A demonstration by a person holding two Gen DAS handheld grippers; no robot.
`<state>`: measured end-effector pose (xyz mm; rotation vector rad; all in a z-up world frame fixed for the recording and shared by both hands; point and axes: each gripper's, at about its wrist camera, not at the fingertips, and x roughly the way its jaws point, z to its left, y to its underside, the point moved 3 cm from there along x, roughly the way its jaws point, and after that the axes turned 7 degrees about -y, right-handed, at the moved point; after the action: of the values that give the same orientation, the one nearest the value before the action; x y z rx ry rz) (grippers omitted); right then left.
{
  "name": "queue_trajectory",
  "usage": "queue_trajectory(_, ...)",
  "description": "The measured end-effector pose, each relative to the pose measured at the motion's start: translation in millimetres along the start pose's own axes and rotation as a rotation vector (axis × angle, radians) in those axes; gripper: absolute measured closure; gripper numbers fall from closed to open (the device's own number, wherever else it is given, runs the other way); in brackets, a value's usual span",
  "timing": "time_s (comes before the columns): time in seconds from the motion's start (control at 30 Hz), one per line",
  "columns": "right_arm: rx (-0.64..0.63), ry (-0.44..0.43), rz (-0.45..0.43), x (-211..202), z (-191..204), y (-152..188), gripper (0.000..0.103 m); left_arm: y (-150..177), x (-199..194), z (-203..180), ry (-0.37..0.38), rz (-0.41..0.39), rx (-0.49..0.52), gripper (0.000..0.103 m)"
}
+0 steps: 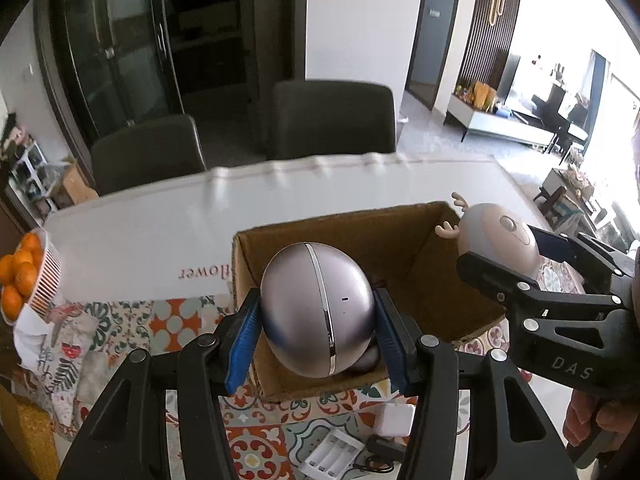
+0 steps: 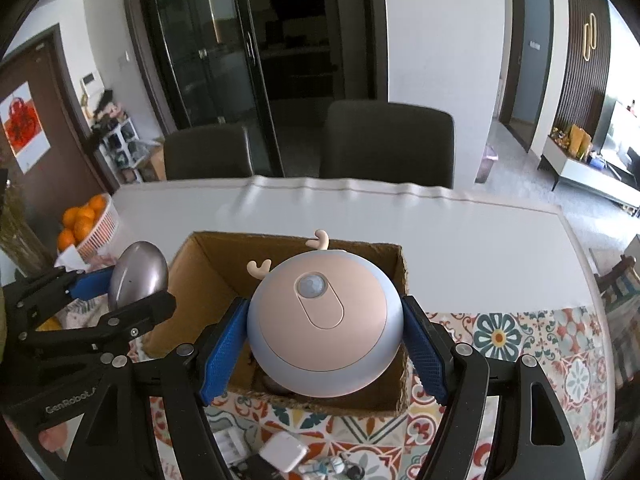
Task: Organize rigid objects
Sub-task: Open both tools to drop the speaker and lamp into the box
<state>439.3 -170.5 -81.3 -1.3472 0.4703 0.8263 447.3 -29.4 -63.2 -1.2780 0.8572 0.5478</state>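
A silver egg-shaped gadget (image 1: 318,306) is pinched between the blue pads of the left tool (image 1: 316,320) and held over the open cardboard box (image 1: 404,240). A round night light with antlers (image 2: 324,322) is clamped by the right tool (image 2: 325,344) above the same box, at 3 o'clock from the egg. The box rests on the counter (image 2: 460,248), partly on a patterned cloth (image 2: 520,340). A white battery charger (image 1: 332,456) lies at 6 o'clock of the box, and a basket of oranges (image 1: 24,280) sits at 9 o'clock.
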Motion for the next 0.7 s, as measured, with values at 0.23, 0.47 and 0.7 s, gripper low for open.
queue_trajectory(0.23,0.037,-0.008,0.040,19.3,-11.3,-2.2,0.028,-4.5,19.8,-3.5,-0.019,0.047,-0.012,0.045)
queue_trajectory(0.47,0.051,-0.009,0.045,22.9,-12.8,-4.5,0.028,-5.5,11.5,3.5,-0.127,-0.005,-0.016,0.019)
queue_trajectory(0.7,0.040,-0.017,0.066,28.8,-3.5,-7.7,0.028,-1.1,1.4,24.1,-0.208,-0.026,-0.078,0.004)
